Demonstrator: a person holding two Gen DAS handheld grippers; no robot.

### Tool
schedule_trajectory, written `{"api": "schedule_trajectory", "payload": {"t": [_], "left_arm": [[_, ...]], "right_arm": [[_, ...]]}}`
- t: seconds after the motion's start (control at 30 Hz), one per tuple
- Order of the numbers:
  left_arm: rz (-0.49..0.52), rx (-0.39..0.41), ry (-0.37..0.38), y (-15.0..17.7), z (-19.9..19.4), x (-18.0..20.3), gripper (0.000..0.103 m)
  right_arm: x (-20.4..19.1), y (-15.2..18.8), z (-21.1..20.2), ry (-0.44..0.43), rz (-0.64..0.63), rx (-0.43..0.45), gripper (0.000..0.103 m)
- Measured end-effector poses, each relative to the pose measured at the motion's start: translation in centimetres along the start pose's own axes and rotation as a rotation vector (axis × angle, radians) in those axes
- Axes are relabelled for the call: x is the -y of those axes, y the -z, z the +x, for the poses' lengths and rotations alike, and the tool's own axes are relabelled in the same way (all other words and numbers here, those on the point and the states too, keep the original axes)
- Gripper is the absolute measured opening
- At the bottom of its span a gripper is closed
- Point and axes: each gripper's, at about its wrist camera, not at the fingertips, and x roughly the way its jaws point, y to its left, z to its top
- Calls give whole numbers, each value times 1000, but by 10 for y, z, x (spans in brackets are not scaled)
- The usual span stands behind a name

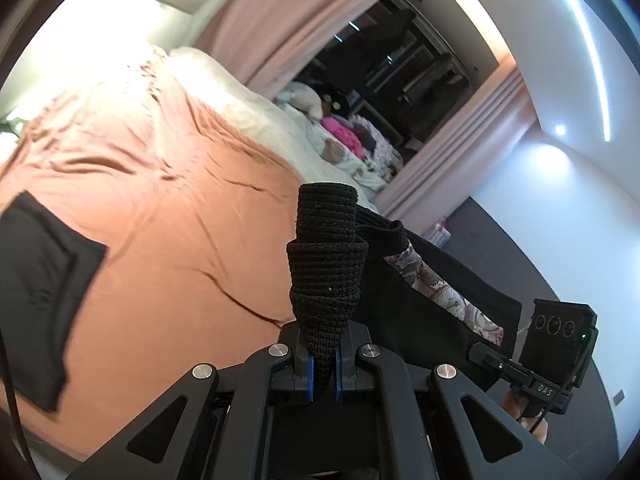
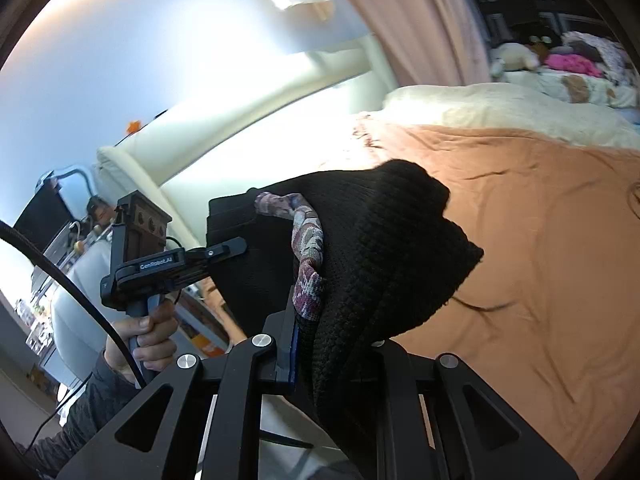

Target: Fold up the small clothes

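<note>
A bed covered by an orange-brown sheet (image 1: 152, 208) fills most of both views, with a cream blanket (image 2: 500, 108) bunched along its far side, pink curtains (image 1: 280, 20) beyond it, and a dark window (image 1: 408, 76) reflecting ceiling lights. One black folded cloth (image 1: 36, 292) lies flat on the sheet at the left edge of the left wrist view, well apart from the grippers. One black knit garment (image 2: 384, 248) with a patterned mauve trim hangs in the air above the bed, stretched between the two tools. The left gripper (image 1: 324, 364) is pinched almost fully closed on a rolled ribbed edge of that garment, which stands up between its blue pads. The right gripper (image 2: 336, 344) is nearly closed on the other end, though the knit drapes over the jaws and hides the right-hand finger, so the contact itself is hard to make out. A hand (image 2: 148, 340) grips the handle of the left tool in the right wrist view. A heap of soft toys and pink clothes (image 1: 344, 132) sits past the bed; its separate items are probably too blurred to count.
</note>
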Motion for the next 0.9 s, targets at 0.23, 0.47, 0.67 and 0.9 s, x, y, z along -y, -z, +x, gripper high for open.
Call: {"api": "schedule_trajectory", "payload": {"t": [0.23, 0.47, 0.67, 0.9], "left_arm": [[18, 60, -82, -20, -57, -42, 6], [28, 106, -171, -38, -115, -87, 6], [48, 148, -235, -54, -153, -111, 6], [24, 179, -279, -65, -186, -152, 6]], "right_arm": [[-3, -25, 76, -68, -6, -17, 11], [-24, -36, 129, -154, -26, -35, 11], [-40, -39, 167, -234, -50, -43, 11], [-56, -34, 210, -284, -61, -70, 11]]}}
